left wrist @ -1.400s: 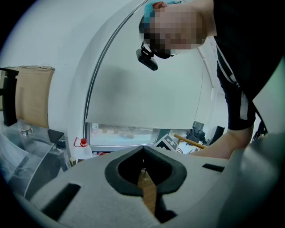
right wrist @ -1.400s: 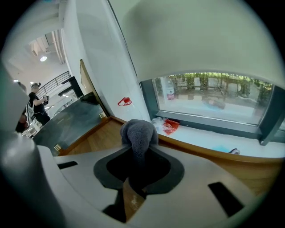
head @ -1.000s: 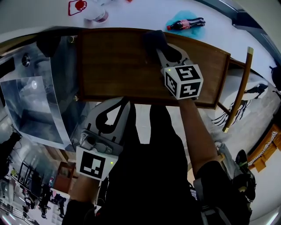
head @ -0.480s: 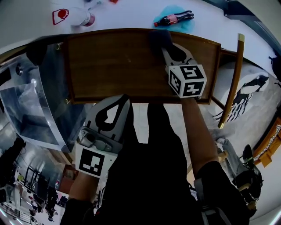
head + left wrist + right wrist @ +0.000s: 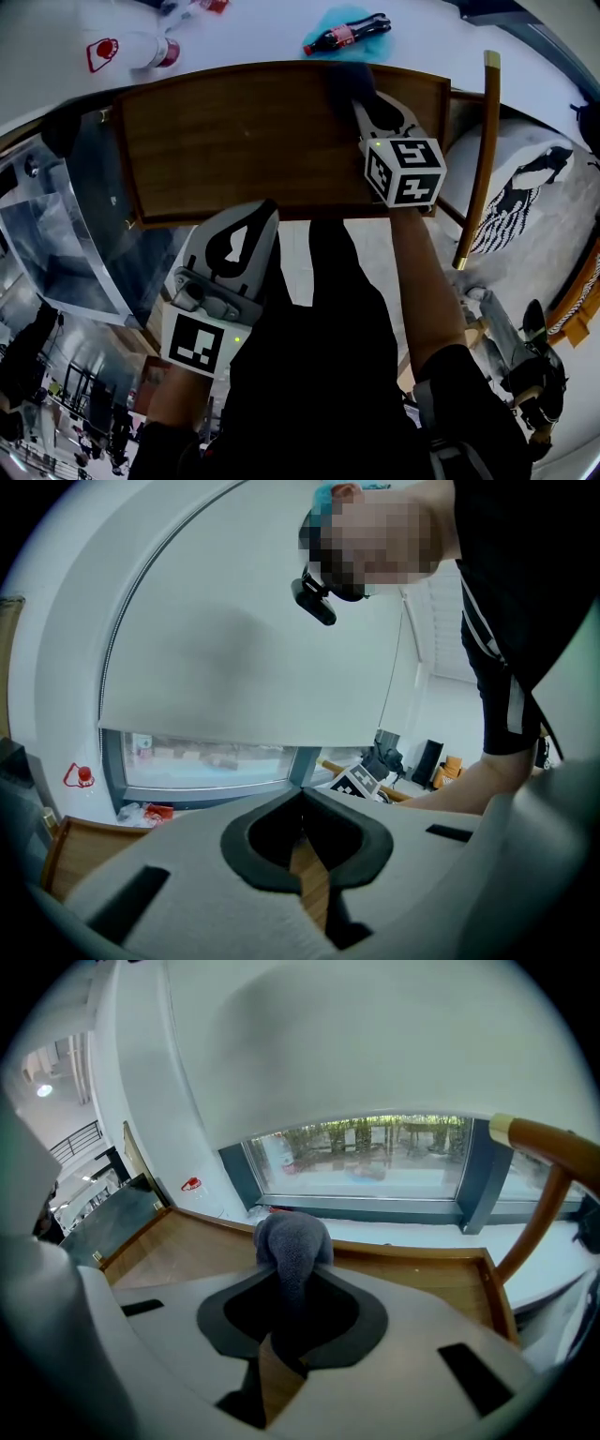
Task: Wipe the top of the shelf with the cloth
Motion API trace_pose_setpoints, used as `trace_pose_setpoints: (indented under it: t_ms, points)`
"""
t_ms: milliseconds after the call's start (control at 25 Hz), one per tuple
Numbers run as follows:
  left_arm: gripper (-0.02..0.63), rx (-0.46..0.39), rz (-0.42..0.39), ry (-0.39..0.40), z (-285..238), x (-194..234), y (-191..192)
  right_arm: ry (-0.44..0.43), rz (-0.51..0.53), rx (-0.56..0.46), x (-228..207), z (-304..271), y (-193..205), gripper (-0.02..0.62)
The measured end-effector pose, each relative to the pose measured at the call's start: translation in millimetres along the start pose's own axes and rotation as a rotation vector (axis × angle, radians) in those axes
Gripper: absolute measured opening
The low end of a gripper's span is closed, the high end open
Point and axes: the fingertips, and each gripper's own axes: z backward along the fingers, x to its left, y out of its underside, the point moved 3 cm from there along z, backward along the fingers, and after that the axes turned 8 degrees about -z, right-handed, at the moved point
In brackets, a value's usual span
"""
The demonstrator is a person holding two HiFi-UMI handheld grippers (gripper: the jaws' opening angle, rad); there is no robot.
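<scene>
Rightward along the back of the shelf (image 5: 234,141), the right gripper (image 5: 362,97) is now carrying the cloth (image 5: 349,77) from about mid-length, where it was a second ago, toward the right end. Its jaws are clamping a fold of the cloth, leaving the bunched remainder hanging ahead of the tips and pressing on the wood beside the raised back lip, probably so that cloth rather than plastic is rubbing the surface. The left gripper (image 5: 265,208) is hanging off the shelf, below its front edge and beside the person's body, jaws closed together on nothing, evidently keeping out of the stroke. A short stretch of wood is remaining to the right before the end lip, with a rail (image 5: 476,159) standing just beyond it. Broad bare wood is lying to the left and toward the front edge, giving open room for return passes. A bottle (image 5: 342,33) is lying on the sill behind, clear of the shelf.
</scene>
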Motion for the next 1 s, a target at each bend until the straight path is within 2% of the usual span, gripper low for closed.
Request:
trace_pose_setpoints:
  t_ms: [480, 1000]
  points:
    - [0.020, -0.001, -0.018, 0.040, -26.8, -27.0, -8.8, 0.086, -0.043, -0.018, -51.8, 24.7, 0.0, 0.067]
    - [0.020, -0.004, -0.013, 0.044, -28.3, -35.4, -9.4, 0.149, -0.045, -0.018, -73.9, 37.4, 1.0, 0.067]
